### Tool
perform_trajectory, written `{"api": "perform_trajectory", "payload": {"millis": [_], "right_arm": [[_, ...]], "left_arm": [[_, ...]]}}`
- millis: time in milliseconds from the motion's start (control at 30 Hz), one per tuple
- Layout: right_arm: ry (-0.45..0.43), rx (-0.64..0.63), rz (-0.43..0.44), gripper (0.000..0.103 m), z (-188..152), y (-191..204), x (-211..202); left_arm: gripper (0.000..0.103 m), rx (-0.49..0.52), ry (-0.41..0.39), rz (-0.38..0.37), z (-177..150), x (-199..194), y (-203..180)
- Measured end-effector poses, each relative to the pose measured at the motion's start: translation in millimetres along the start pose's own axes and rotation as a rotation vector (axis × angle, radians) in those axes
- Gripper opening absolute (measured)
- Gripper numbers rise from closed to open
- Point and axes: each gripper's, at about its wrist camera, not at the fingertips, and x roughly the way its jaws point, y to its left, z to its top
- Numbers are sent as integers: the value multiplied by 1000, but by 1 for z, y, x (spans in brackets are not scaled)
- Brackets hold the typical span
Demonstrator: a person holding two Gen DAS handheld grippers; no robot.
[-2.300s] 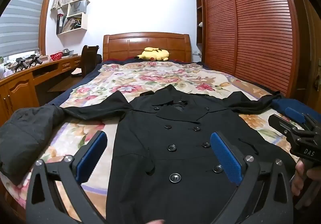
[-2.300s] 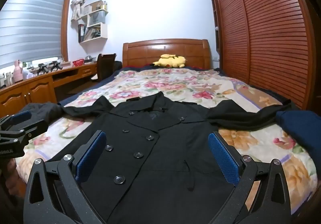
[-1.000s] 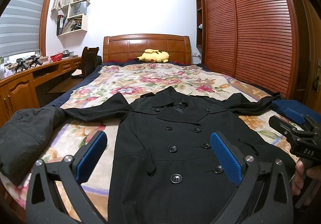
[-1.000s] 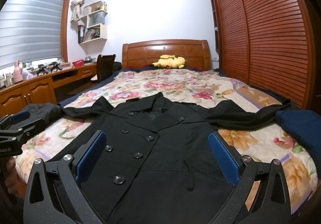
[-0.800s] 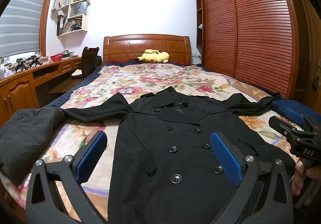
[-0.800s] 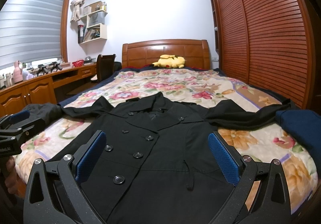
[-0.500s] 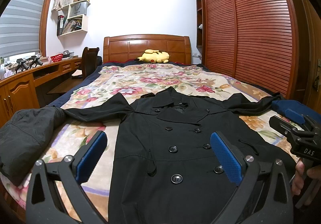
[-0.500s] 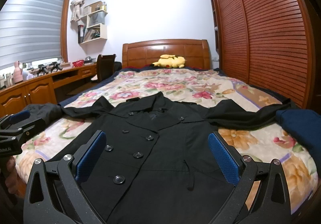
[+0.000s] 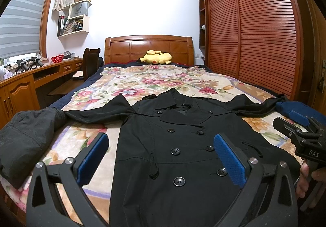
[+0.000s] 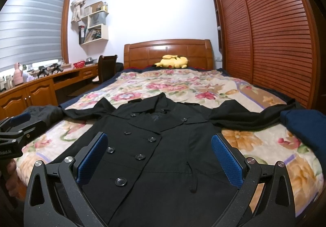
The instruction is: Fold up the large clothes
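Almost nothing has changed: the coat (image 9: 183,145) still lies flat, front up, on the bed (image 9: 142,84), both the left gripper (image 9: 161,157) and right gripper (image 10: 159,155) hovering released, so folding has not begun.

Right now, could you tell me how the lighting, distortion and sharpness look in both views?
Left wrist view: strong fisheye bowing of the wardrobe, even indoor light, the coat sharp but nearly detailless black. Right wrist view: same bowing, blinds not blown out, slight smear on the blanket at the right edge.
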Motion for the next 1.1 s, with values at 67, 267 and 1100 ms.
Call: {"api": "perform_trajectory", "payload": {"millis": [67,267,1100], "right_arm": [[-1,1,-1,103,0,0,0],[-1,2,0,103,0,0,0],[15,10,10,103,-1,1,0]], "left_arm": [[103,0,0,-1,0,0,1],[103,0,1,0,0,0,0],[103,-28,53,-16,5,8,10]]}}
